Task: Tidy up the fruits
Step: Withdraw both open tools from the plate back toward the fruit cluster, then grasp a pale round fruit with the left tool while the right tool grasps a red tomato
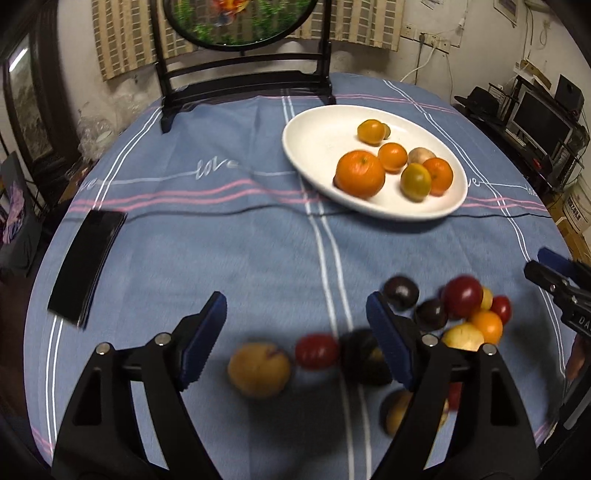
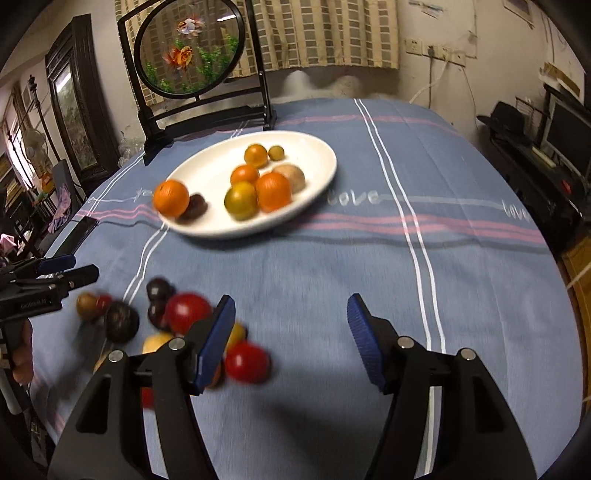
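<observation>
Home: clothed table (image 1: 184,240), curtains (image 2: 325,33)

Counting one white plate (image 2: 207,173) at 11 o'clock in right wrist view, holding eight fruits: four orange citrus (image 2: 171,197), one greenish citrus (image 2: 241,200), one small olive fruit (image 2: 276,152), one tan fruit (image 2: 291,177), one dark plum (image 2: 195,206). Tallying roughly a dozen loose fruits (image 2: 186,312) at 8 o'clock, blur preventing exact count.

Round table in blue striped cloth (image 2: 461,280), goldfish screen (image 2: 189,48), checked curtain (image 2: 325,33), stained wall (image 2: 443,85)
</observation>
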### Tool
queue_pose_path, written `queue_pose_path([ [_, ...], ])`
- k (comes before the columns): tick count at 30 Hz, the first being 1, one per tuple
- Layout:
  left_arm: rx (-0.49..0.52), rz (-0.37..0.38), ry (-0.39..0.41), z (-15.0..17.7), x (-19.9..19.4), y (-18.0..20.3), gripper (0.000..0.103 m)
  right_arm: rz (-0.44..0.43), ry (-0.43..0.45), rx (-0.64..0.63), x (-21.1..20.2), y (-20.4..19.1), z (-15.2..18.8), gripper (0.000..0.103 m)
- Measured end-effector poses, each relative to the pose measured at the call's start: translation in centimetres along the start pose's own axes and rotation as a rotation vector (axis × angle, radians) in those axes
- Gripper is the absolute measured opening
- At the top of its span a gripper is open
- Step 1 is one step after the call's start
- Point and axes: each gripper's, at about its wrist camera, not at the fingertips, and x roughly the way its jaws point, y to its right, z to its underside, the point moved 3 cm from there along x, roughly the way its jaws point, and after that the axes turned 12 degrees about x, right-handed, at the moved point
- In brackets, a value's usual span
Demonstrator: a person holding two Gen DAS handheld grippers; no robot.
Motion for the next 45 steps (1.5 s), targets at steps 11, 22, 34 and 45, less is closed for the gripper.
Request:
queue_pose_path([
  [11, -0.027, -0.007, -0.009, 5.4, -2.4, -0.2, 0.08, -0.007, -0.04, 0.022, -2.2, 0.5, 5.3, 0.064],
  [22, -0.026, -0.014, -0.033, 8.6, -2.6, 0.5, 0.079, -0.017, -0.067, 0.003, -3.0, 0.6, 8.1, 0.064],
  [34, -0.016, -0.013, -0.056, 8.5, -0.9, 0.6, 0.079, -0.026, -0.105, -0.012, -2.0, 0.1, 8.7, 0.064],
  [45, 0.002, -0.016, -0.049, 6.5, 1.7, -0.3, 0.061, -0.035, -0.137, -0.08, -1.1, -2.1, 9.1, 0.064],
])
